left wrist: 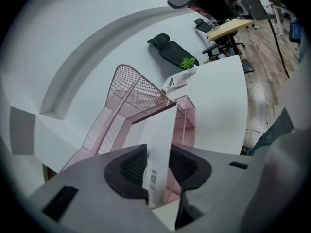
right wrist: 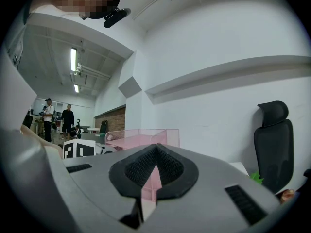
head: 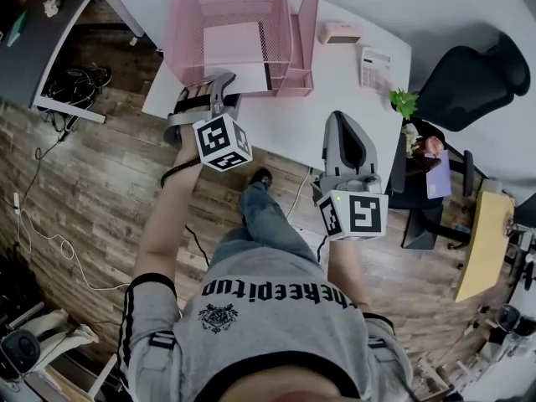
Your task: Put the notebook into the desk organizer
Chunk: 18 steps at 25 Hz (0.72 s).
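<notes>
We're over the white surface and the notebook is lying in the bottom tray of the pink mesh organizer, its near end poking out of the front opening toward us. The left gripper sits right at that end. In the left gripper view its fingers stand parted, and the notebook, barcode label showing, runs up between them into the organizer without being squeezed. The surface stretches off to the right there, with a small green plant at its far corner. Over on our right, the right gripper hangs back near the front edge of the surface, well apart from the organizer. In the right gripper view its fingers are pressed together with nothing caught between them, and the organizer shows pink just beyond the right gripper. From the head view we also see a small pink box and a white keypad device lying to the right of the organizer, with the plant at the corner and a black chair past it.
</notes>
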### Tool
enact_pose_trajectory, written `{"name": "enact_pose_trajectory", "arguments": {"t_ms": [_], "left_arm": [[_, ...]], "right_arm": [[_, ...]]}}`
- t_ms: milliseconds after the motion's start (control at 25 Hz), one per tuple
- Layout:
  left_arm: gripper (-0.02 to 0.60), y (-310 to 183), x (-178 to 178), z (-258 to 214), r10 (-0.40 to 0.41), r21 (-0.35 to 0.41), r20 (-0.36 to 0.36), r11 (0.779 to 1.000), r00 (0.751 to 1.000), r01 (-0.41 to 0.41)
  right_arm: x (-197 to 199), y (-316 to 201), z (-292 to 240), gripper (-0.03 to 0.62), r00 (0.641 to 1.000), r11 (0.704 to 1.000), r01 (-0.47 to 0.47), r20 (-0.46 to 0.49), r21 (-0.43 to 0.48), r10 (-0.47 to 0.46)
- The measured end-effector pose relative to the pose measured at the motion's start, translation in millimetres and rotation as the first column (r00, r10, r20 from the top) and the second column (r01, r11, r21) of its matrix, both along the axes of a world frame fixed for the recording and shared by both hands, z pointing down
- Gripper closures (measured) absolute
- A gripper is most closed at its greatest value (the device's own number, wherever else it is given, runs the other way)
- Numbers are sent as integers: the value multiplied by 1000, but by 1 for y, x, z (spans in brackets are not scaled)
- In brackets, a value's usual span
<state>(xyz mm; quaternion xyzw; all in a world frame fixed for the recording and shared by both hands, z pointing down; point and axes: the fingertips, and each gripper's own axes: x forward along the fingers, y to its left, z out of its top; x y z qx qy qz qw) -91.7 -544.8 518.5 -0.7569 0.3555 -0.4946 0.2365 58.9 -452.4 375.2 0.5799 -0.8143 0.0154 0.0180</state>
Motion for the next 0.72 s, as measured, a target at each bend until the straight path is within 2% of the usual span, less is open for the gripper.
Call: {"name": "enact_pose_trajectory", "arguments": {"t_ms": [200, 320, 400, 560, 640, 720], "left_arm": [[463, -14, -4, -3, -42, -14, -52, 999, 998, 41], [463, -18, -4, -1, -60, -62, -104, 997, 993, 53], [463, -18, -4, -1, -86, -117, -183, 991, 979, 65], [456, -19, -2, -8, -144, -237, -369, 970, 918, 57], [436, -19, -1, -7, -152, -268, -391, 962, 908, 46], [413, -18, -1, -3, -149, -284, -377, 958, 914, 39]], "right_arm": [[0, -5, 3, 592, 1000, 1000, -7, -3, -8, 7], [-2, -9, 4, 592, 1000, 1000, -2, -5, -7, 2], [-4, -10, 4, 592, 1000, 1000, 1, -6, -8, -1], [-11, -13, 2, 592, 1000, 1000, 15, -10, -7, -16], [-13, -14, 2, 592, 1000, 1000, 22, -11, -5, -22], [-16, -15, 1, 592, 999, 1000, 29, -14, -5, -29]]}}
